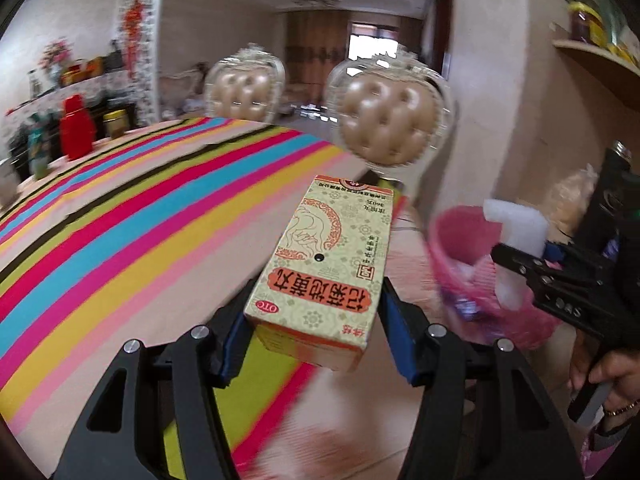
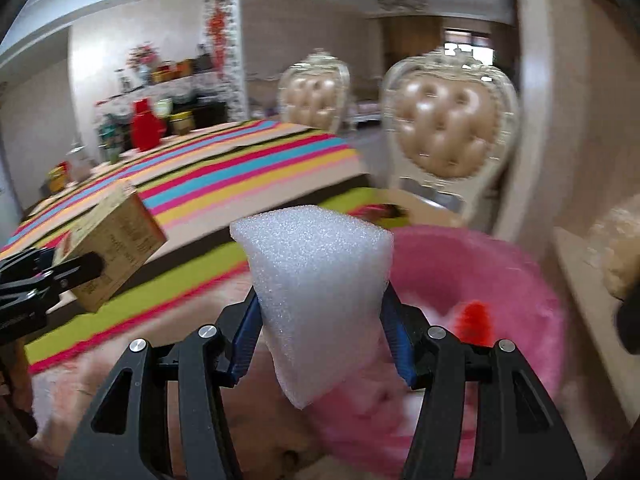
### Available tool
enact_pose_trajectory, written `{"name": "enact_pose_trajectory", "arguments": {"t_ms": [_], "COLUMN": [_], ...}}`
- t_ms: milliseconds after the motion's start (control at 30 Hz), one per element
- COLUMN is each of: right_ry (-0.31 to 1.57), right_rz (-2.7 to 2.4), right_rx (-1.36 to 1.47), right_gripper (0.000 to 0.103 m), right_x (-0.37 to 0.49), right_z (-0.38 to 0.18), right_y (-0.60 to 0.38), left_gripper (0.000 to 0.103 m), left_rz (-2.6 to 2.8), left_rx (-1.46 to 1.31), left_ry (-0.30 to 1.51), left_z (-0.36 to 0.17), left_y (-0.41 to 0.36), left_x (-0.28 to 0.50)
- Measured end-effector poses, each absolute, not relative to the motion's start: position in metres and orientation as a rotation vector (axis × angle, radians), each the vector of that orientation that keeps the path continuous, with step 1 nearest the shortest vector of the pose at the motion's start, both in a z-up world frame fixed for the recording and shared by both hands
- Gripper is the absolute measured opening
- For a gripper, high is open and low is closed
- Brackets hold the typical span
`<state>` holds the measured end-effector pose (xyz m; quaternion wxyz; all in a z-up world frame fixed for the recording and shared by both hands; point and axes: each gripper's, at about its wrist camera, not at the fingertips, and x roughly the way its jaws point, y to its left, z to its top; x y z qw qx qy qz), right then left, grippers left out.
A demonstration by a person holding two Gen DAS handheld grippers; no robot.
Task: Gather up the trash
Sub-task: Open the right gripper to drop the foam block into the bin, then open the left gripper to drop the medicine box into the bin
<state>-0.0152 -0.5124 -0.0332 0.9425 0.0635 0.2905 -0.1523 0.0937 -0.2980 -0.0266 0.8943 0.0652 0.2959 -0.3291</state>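
My left gripper (image 1: 316, 332) is shut on a cream and orange medicine box (image 1: 324, 264) with red lettering, held out over the edge of the striped table (image 1: 140, 208). The same box (image 2: 112, 248) shows at the left of the right wrist view, clamped by the left gripper (image 2: 80, 272). My right gripper (image 2: 320, 336) is shut on a white foam block (image 2: 320, 280), its blue pads (image 2: 246, 336) pressing both sides. The foam block (image 1: 516, 232) hangs over a pink trash bin (image 1: 472, 280). That bin (image 2: 500, 280) lies just ahead of the foam, with red and white scraps inside.
Two padded chairs (image 1: 390, 120) stand at the table's far side. A red container (image 1: 78, 128) and jars sit at the table's far left end. A wall column (image 1: 488, 80) and a shelf (image 1: 600, 64) with jars rise on the right. A hand (image 1: 612, 380) grips the right tool's handle.
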Motion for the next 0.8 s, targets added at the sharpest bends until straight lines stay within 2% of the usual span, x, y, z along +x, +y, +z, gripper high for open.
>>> {"name": "enact_pose_trajectory", "arguments": {"t_ms": [300,433,800], "right_ry": [0.593,0.554,0.394], "right_rz": [-0.397,-0.384,-0.481], "right_rx": [0.223,0.269,0.261], "right_gripper": [0.057,0.079,0.079], "right_x": [-0.011,-0.010,-0.080], "right_z": [-0.041,-0.038,-0.004], "right_y": [-0.597,-0.616,-0.619], "left_gripper": [0.057,0.057,0.056], "left_rz": [-0.823,-0.868,-0.999], "left_rx": [0.201,0.228,0.244], "left_ry": [0.629,0.625,0.650], "left_z": [-0.043,-0.044,-0.052], "left_y": [-0.367,-0.395,-0.473], "left_x": [0.076,0.069,0.078]}}
